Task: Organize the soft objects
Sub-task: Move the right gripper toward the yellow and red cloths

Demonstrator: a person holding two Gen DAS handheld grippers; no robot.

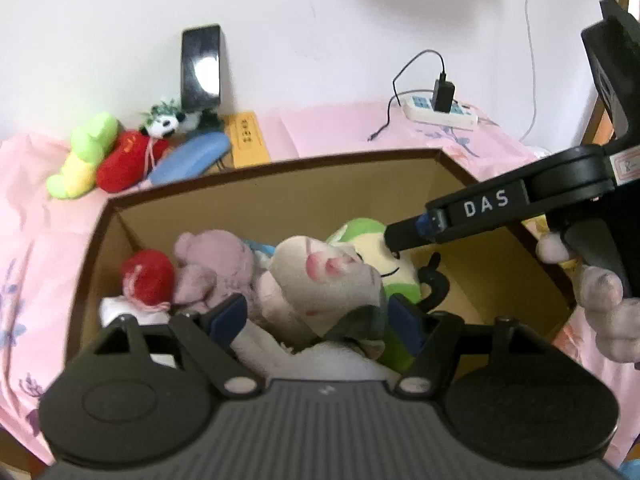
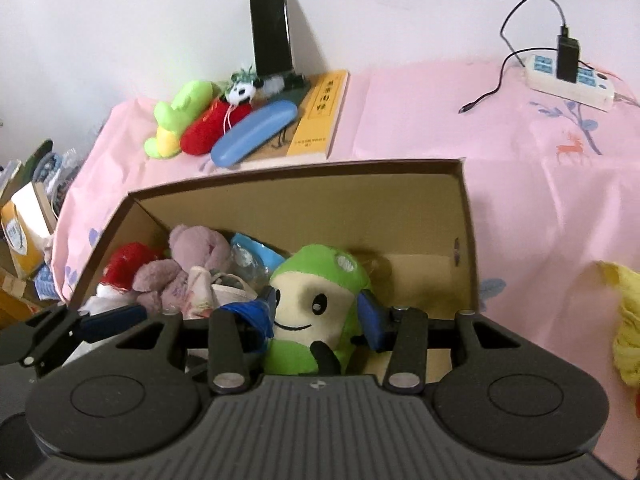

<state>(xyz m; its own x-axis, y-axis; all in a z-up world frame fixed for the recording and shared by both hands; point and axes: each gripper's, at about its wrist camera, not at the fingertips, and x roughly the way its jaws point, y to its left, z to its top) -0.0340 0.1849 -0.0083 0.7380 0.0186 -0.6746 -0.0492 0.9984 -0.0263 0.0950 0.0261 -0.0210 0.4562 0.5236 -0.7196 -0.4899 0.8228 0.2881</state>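
So the pink floral cloth (image 2: 440, 128) covers the whole worktop, and it runs off the frame on every side, so no idea how far it goes. On it sits the open cardboard box (image 2: 304, 208), near wall hidden behind both tools. Inside, the plush pile is a jumble: a mauve plush (image 2: 192, 256) leans on a red plush (image 2: 124, 260) at the left end, a grey-and-pink plush (image 1: 320, 276) lies in the middle, and something blue and crinkly (image 2: 256, 256) is mostly buried behind them, can't tell what it is. The green smiley plush (image 2: 316, 308) stands right of the pile; its lower body is cut off by the right claw (image 2: 320, 312), whose blue pads sit on either side of its head and look pressed in, so I'd call that gripping it. The left claw (image 1: 320, 320) has its pads spread apart around the grey-and-pink plush without clearly squeezing it, so open. In the left view the right tool's black body crosses in front of the green plush, with a gloved hand (image 1: 600, 296) partly out of frame. Back by the wall: a green-yellow plush (image 2: 176, 120), another red one (image 2: 212, 128), a blue case (image 2: 252, 136), a little panda (image 2: 240, 92), a yellow book (image 2: 320, 116), a phone (image 2: 272, 32) propped upright, and a power strip (image 2: 568, 80). Something yellow (image 2: 628, 328) is cut off at the right edge.
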